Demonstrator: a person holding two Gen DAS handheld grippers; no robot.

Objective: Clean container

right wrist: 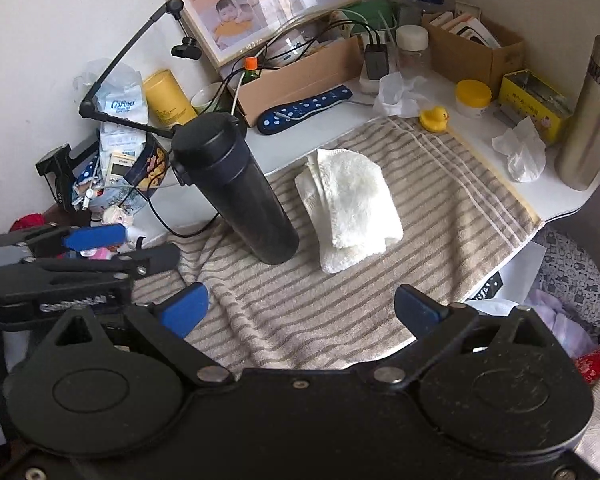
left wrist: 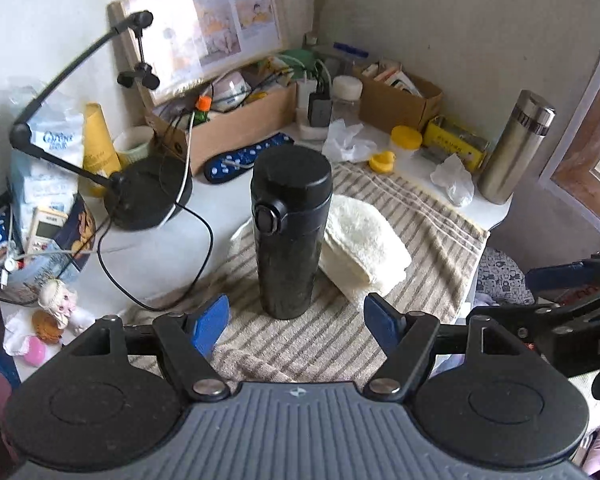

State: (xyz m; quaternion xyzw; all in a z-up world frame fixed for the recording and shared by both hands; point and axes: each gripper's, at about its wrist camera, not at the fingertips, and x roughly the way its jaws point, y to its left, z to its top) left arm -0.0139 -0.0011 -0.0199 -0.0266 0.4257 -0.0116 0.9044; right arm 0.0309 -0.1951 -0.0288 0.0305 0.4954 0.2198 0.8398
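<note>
Two grippers are hanging over the near edge of the table, and we are holding nothing in either: the left gripper is spread wide with its blue pads on either side of open air, and the right gripper is gaping just as wide. We are judging this as the very start, the approach before any grasp. Straight ahead of the left gripper the black flask is standing upright, lid on, upon the striped towel; just beside it, on its right, the folded white cloth is lying flat and seems to touch its base. Next, we are thinking, the left should close around the flask body while the right picks up the cloth. Behind, the lamp stand and its cable are crowding the flask's left; the steel bottle, rubber duck and crumpled tissue are sitting well apart.
</note>
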